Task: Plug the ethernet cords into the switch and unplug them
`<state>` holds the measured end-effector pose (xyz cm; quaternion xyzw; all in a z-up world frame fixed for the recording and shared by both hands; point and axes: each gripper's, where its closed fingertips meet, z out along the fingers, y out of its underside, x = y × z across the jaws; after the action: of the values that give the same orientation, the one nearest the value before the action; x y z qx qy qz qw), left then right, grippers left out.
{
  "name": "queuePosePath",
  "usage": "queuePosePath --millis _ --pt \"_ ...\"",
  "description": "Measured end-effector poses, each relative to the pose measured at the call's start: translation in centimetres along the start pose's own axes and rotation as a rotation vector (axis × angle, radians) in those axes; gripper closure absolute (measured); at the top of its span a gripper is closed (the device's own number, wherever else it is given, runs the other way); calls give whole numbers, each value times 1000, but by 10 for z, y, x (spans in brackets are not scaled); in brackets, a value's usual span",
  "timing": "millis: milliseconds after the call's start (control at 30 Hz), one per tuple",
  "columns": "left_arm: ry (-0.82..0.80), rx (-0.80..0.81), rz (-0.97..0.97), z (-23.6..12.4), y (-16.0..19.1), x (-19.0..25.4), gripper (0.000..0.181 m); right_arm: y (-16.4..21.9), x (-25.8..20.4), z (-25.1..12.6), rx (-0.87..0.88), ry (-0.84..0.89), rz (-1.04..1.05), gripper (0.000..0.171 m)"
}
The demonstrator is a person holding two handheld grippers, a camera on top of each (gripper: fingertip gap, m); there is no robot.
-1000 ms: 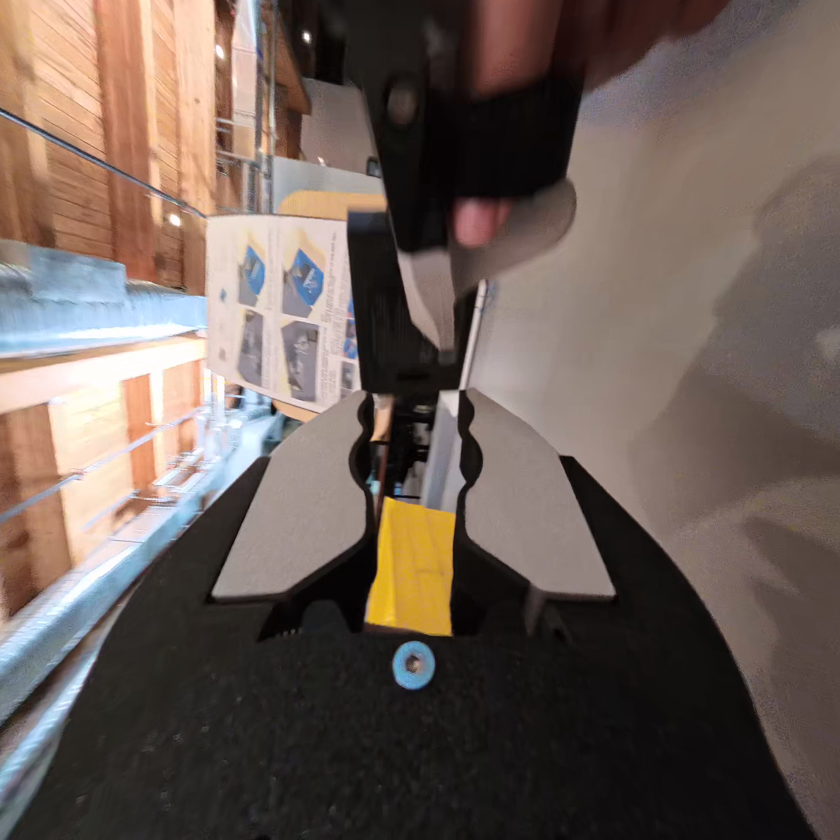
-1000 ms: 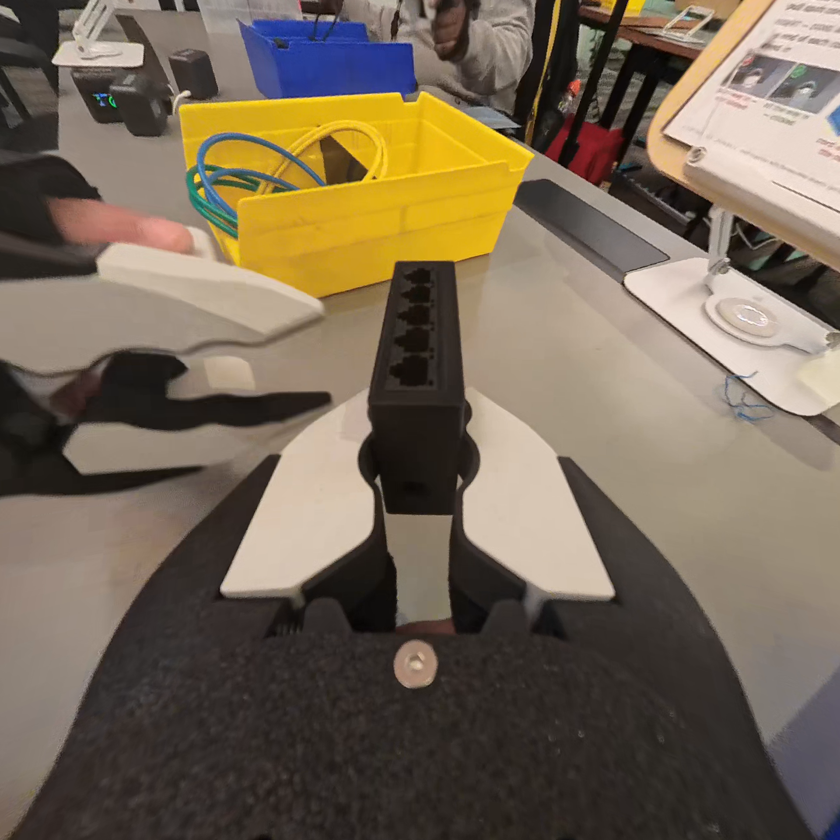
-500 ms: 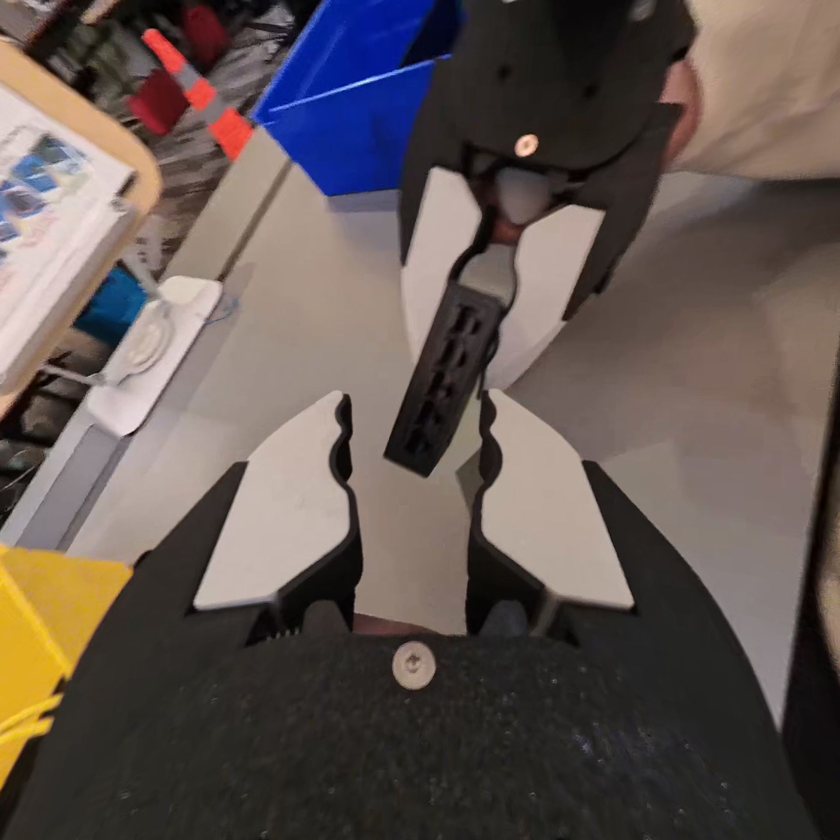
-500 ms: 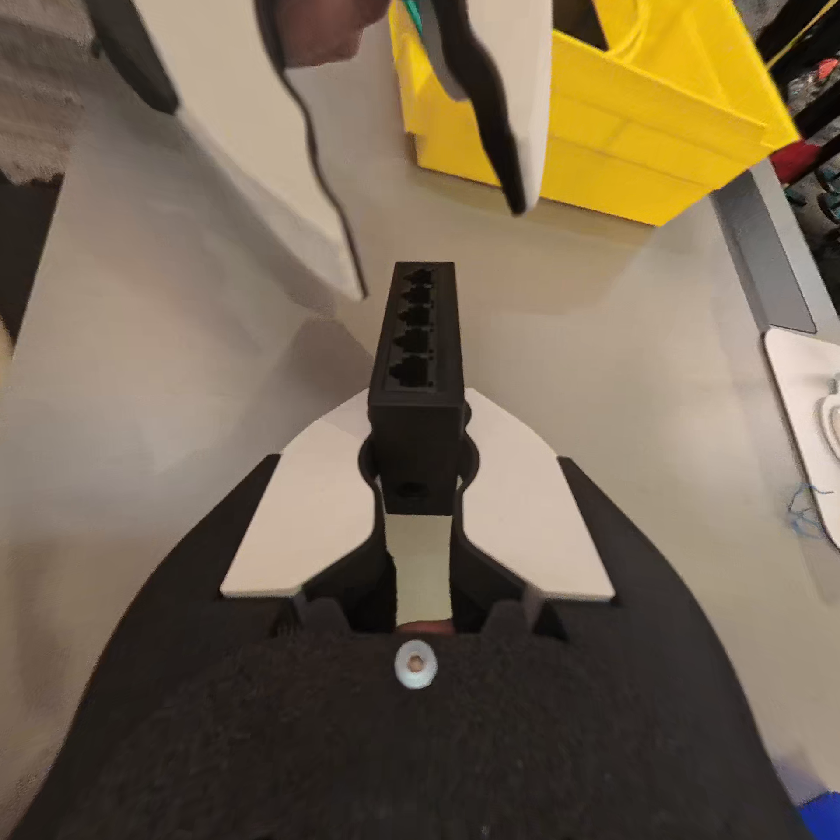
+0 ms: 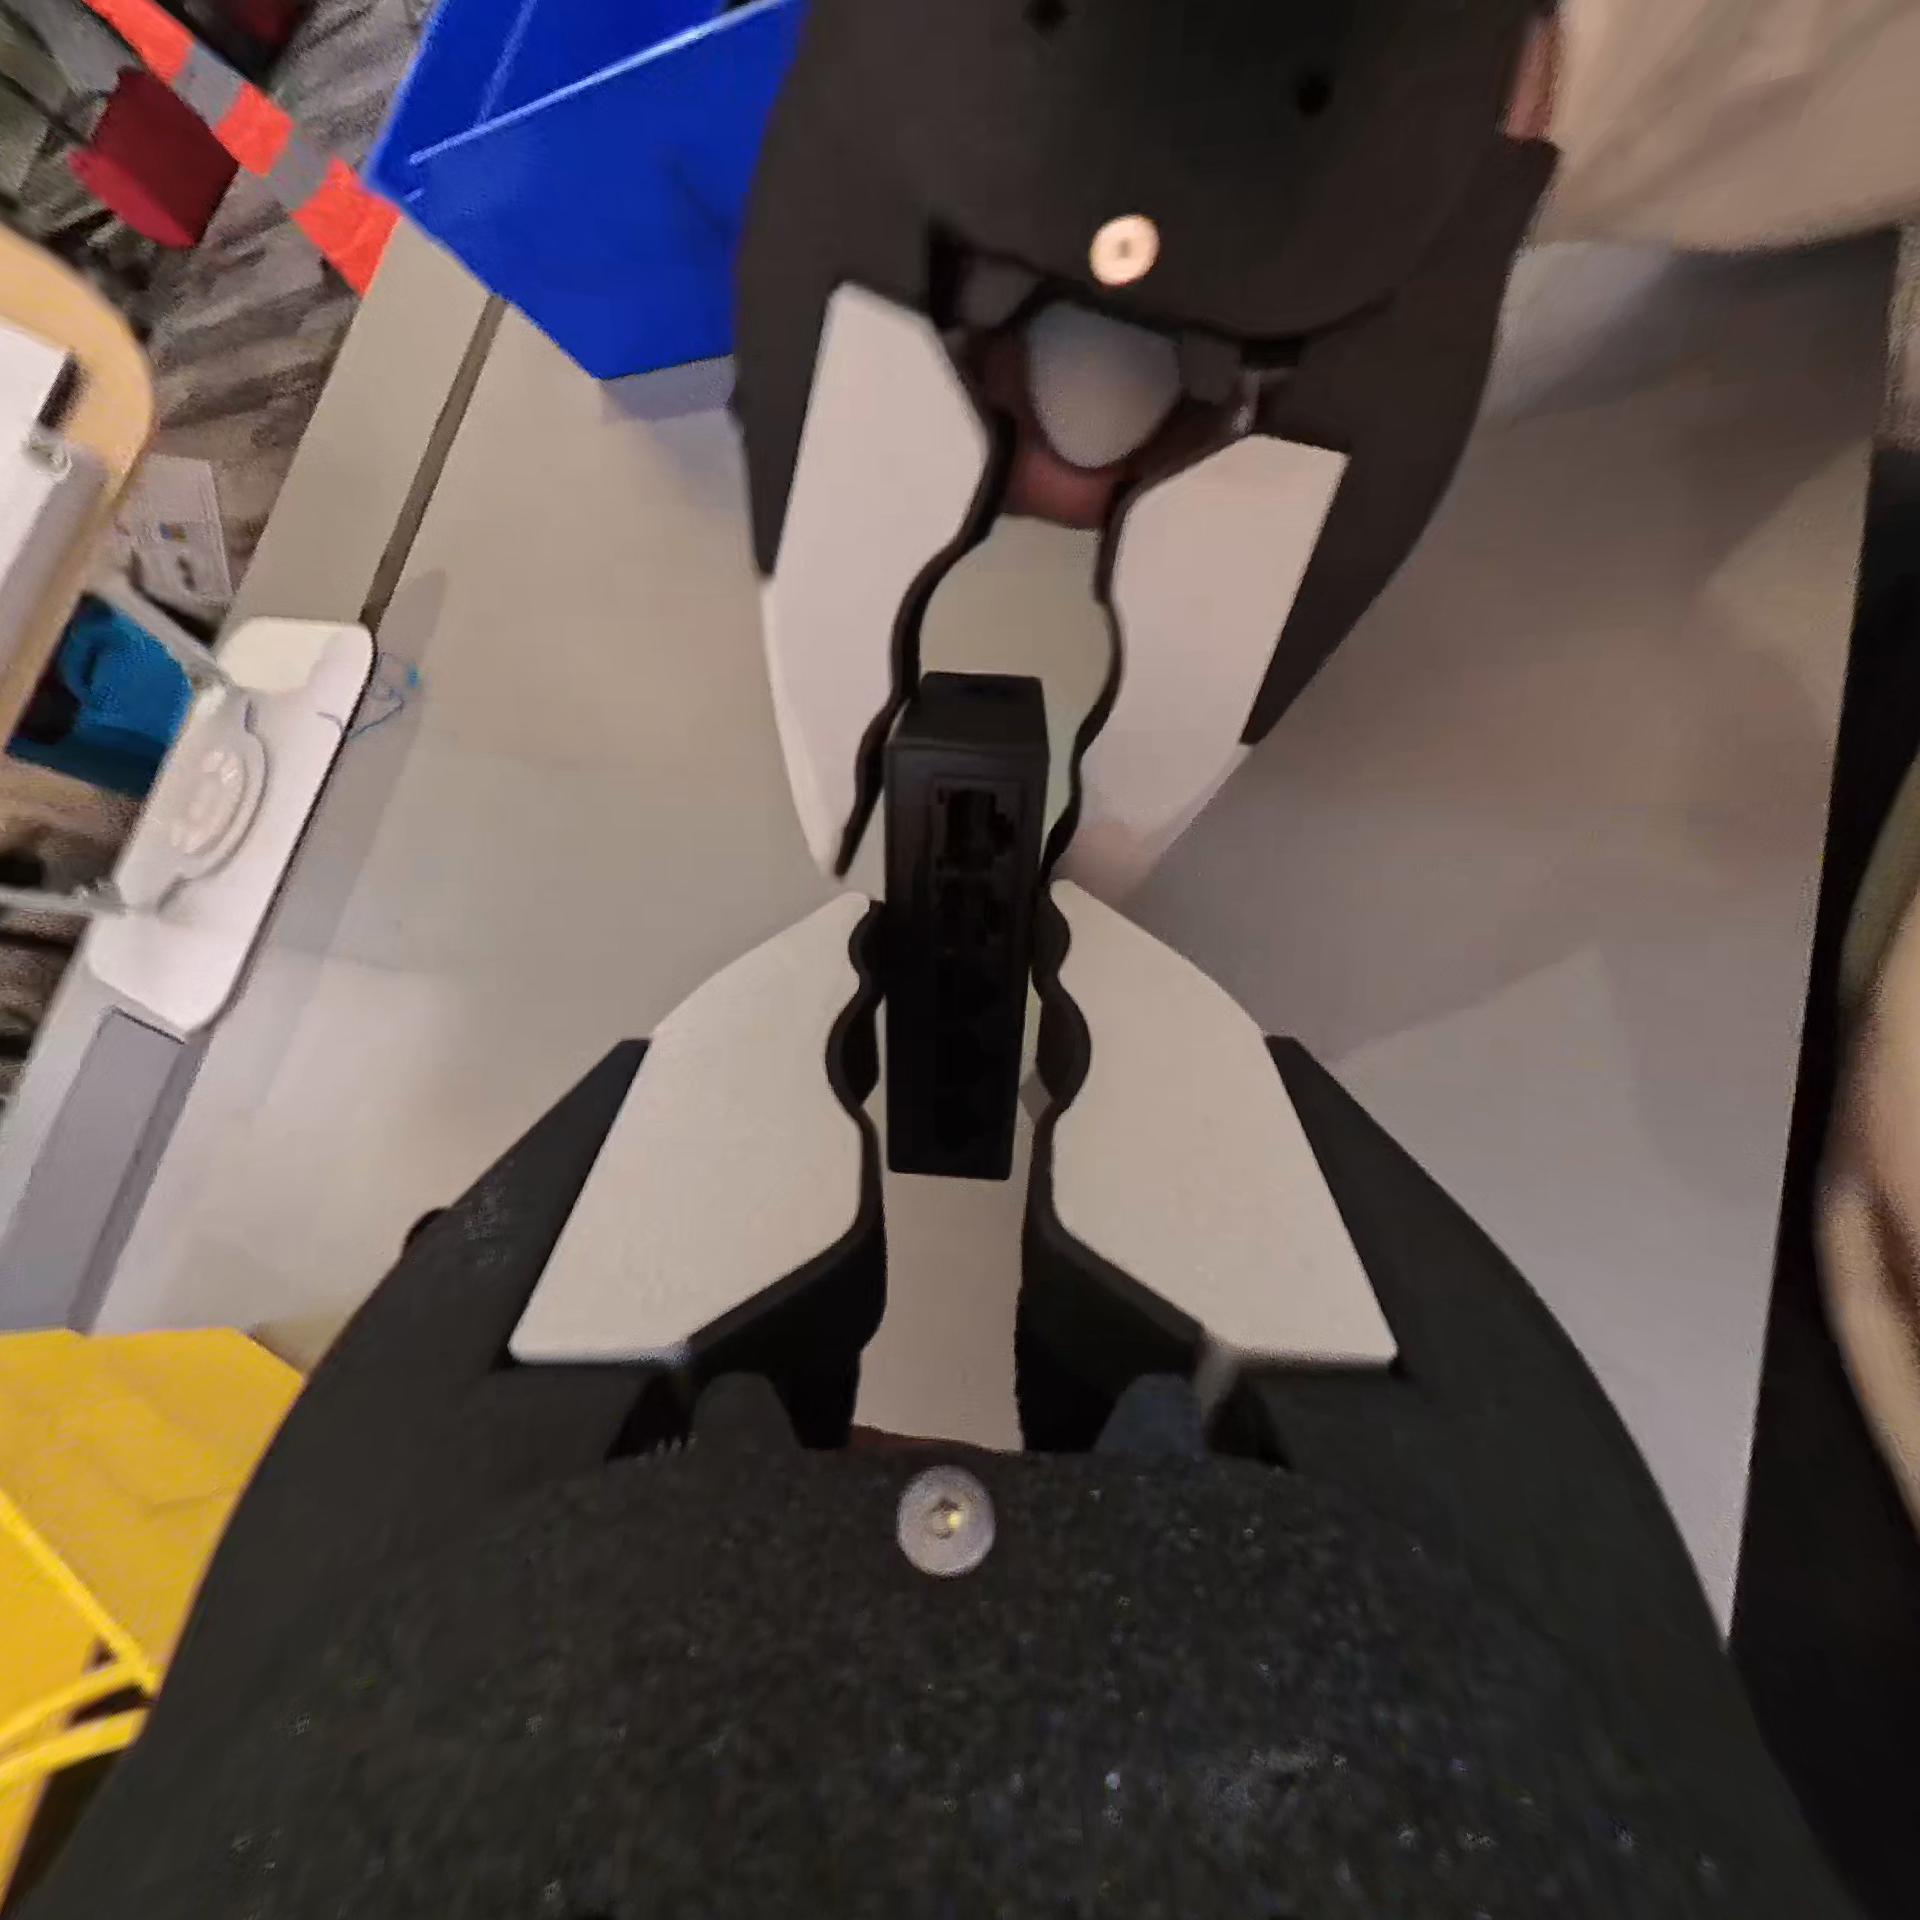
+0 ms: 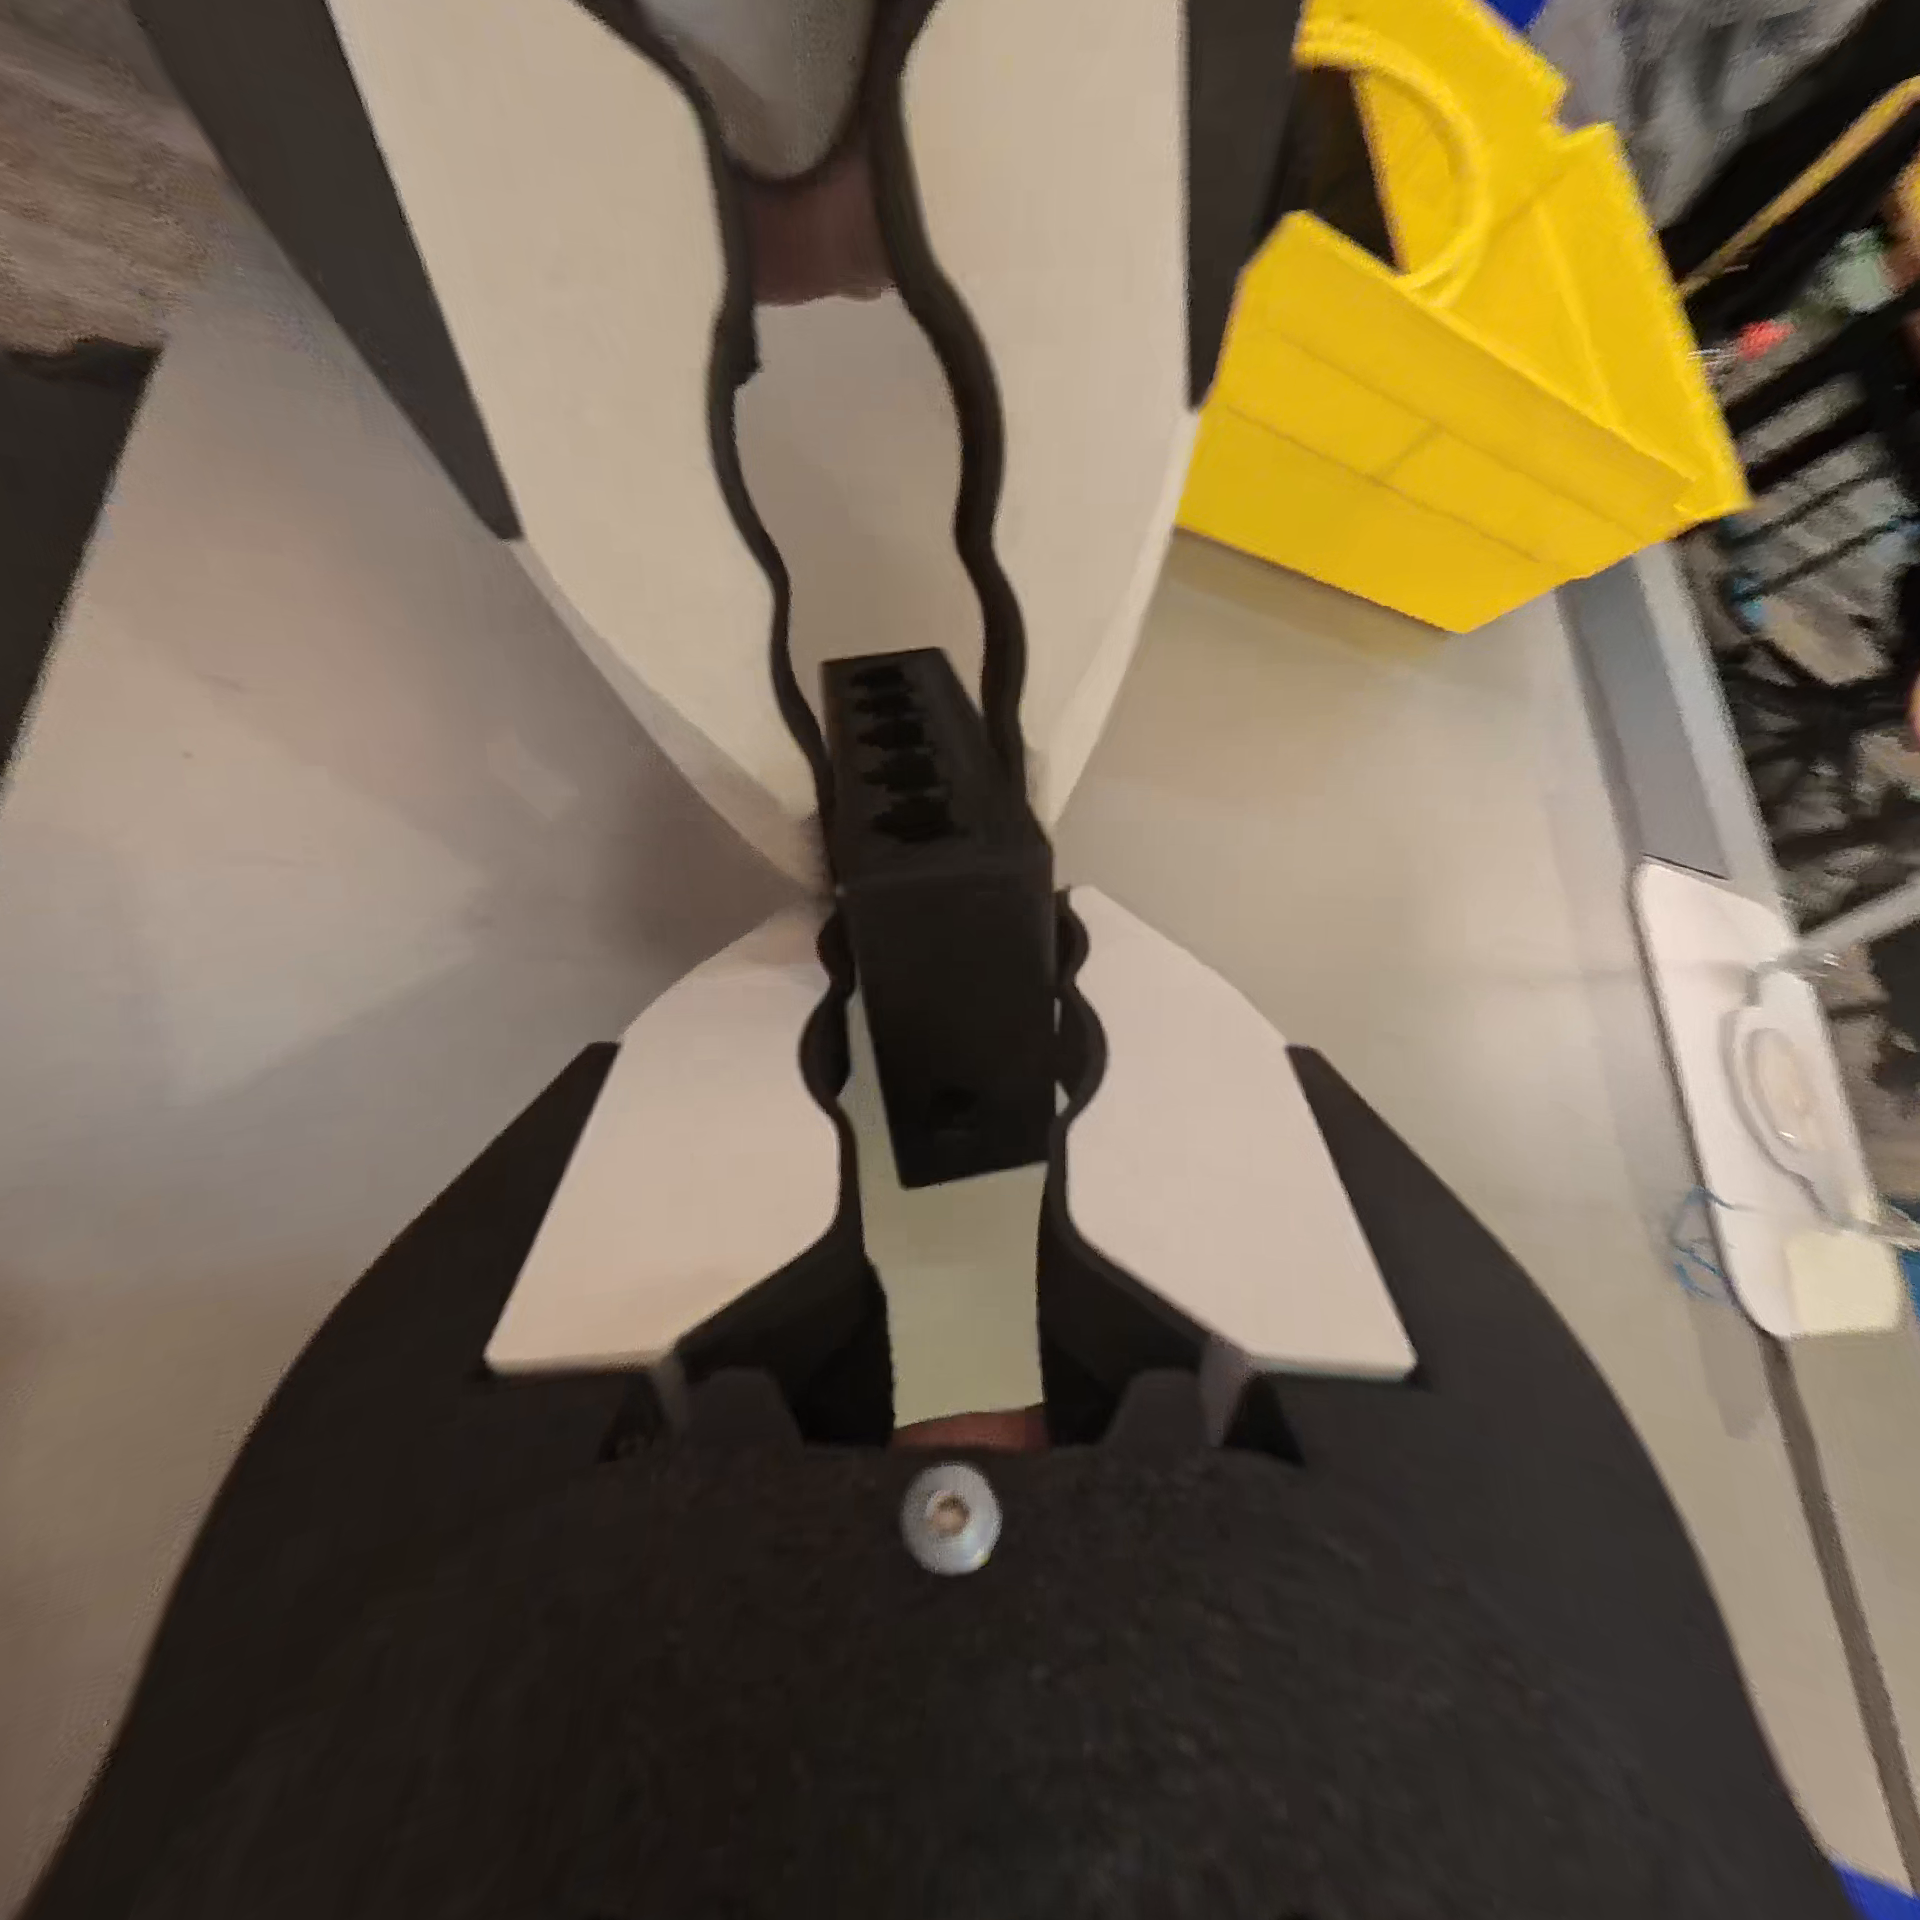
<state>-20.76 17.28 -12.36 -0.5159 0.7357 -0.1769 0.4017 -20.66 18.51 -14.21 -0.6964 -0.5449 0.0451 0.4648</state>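
Both grippers on the black switch (image 5: 961,966): left gripper (image 5: 956,925) clamping one end, right gripper (image 6: 951,914) clamping the other.

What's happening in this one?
A person is working a handheld claw in each hand, and both meet end to end over the grey table around one black switch. The left claw is closed on one end; the right claw brackets the other, grip unclear. It looks like a handover. No cord is plugged in; a yellow cord sits in the yellow bin.
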Motion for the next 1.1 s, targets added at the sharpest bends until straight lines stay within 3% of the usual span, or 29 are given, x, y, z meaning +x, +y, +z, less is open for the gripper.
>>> queuePosePath --millis 167,300,533,633,800,933,1100 --pt "-21 117 -455 -5 2 -48 155 7 43 -14 -13 255 1 112" --pt "-15 315 -944 -12 -3 -88 155 6 48 -13 -45 346 -26 112" --pt "208 557 -1692 -2 -3 -108 155 -14 60 -17 -86 614 -282 111" --pt "344 629 -1905 2 -9 -108 156 -9 64 -18 -154 693 -389 110" --pt "465 553 -1972 16 -29 -76 155 -9 71 -27 -192 758 -497 119" --pt "479 492 -1953 21 -42 -54 156 5 84 -35 -283 857 -623 140" --pt "472 487 -1795 13 -53 -54 153 -3 85 -45 -207 851 -568 140"
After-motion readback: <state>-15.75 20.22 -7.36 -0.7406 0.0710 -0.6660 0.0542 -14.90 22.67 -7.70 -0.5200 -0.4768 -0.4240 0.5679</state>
